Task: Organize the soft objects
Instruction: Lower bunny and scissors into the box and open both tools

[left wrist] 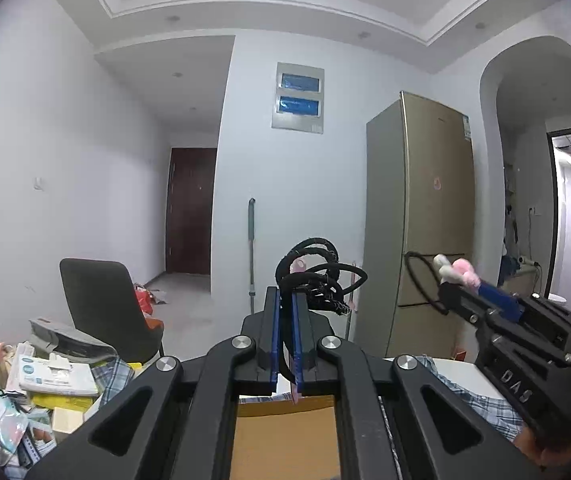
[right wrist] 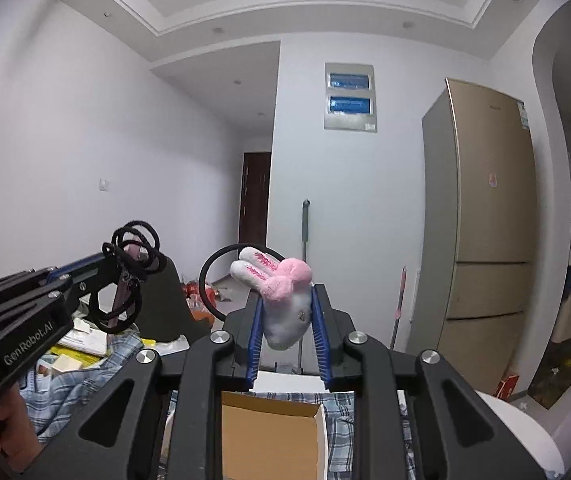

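My left gripper (left wrist: 285,300) is shut on a bunch of black hair ties (left wrist: 317,280) on a pink card and holds it up in the air; it shows at the left of the right wrist view (right wrist: 133,276). My right gripper (right wrist: 287,300) is shut on a white plush bunny with pink bow (right wrist: 281,292) on a black hair loop (right wrist: 221,280), also raised; it shows at the right of the left wrist view (left wrist: 457,276). An open cardboard box (right wrist: 269,436) lies below both grippers, also in the left wrist view (left wrist: 285,436).
A plaid cloth (right wrist: 81,384) covers the table around the box. Clutter of packets and papers (left wrist: 33,384) lies at the left. A dark chair (left wrist: 101,300), a gold fridge (right wrist: 485,220) and a mop (left wrist: 251,252) stand behind.
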Action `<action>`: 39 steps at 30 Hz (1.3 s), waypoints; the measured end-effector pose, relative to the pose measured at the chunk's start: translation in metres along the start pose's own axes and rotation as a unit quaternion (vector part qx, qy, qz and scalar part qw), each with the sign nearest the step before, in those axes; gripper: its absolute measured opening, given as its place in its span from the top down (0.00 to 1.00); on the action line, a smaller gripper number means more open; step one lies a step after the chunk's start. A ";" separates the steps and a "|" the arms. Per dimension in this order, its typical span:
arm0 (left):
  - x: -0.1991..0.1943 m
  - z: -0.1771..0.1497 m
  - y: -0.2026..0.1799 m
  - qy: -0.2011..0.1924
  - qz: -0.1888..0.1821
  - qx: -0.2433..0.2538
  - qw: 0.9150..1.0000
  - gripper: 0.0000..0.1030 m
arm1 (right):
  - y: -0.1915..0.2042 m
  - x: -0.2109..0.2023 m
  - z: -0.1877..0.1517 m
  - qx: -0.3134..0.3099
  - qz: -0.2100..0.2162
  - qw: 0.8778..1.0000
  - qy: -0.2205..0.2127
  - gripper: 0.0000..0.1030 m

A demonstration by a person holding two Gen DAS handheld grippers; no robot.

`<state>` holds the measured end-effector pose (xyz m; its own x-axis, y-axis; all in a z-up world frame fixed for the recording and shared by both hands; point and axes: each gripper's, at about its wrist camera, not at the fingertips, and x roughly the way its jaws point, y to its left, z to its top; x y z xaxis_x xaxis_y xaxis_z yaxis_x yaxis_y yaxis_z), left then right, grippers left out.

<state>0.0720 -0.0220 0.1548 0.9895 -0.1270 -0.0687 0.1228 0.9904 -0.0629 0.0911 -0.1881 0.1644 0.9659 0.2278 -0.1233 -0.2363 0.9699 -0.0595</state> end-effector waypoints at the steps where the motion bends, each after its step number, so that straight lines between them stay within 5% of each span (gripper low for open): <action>1: 0.006 -0.002 0.000 0.003 0.000 0.001 1.000 0.95 | 0.000 0.005 -0.006 0.000 0.000 1.000 0.006 0.79; 14: 0.089 -0.069 0.007 0.139 0.007 0.008 0.990 0.95 | -0.018 0.074 -0.094 0.015 0.023 0.990 0.142 0.79; 20: 0.138 -0.117 0.013 0.271 0.000 -0.012 0.963 0.95 | -0.019 0.110 -0.130 0.014 0.034 0.970 0.238 0.79; 27: 0.173 -0.176 0.030 0.357 0.007 -0.045 0.933 0.95 | -0.033 0.142 -0.166 0.040 0.065 0.950 0.301 0.79; 34: 0.179 -0.189 0.039 0.371 0.017 -0.044 0.928 0.94 | -0.033 0.149 -0.185 0.032 0.055 0.946 0.317 0.74; 35: 0.179 -0.190 0.039 0.372 0.018 -0.042 0.927 0.91 | -0.033 0.150 -0.186 0.036 0.057 0.945 0.321 0.60; 36: 0.180 -0.190 0.040 0.374 0.017 -0.042 0.926 0.87 | -0.033 0.151 -0.187 0.039 0.056 0.945 0.321 0.32; 37: 0.179 -0.191 0.041 0.375 0.015 -0.044 0.926 0.70 | -0.033 0.149 -0.185 0.041 0.053 0.947 0.316 0.22; 38: 0.179 -0.190 0.041 0.374 0.015 -0.043 0.926 0.41 | -0.034 0.146 -0.182 0.043 0.047 0.951 0.303 0.19; 39: 0.179 -0.189 0.040 0.372 0.017 -0.040 0.927 0.31 | -0.035 0.143 -0.178 0.041 0.043 0.953 0.298 0.19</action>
<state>0.2393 -0.0147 -0.0482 0.6633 -0.1283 -0.7373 0.0577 0.9910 -0.1205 0.2187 -0.2045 -0.0278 0.7063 0.2411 -0.6656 -0.2797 0.9588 0.0505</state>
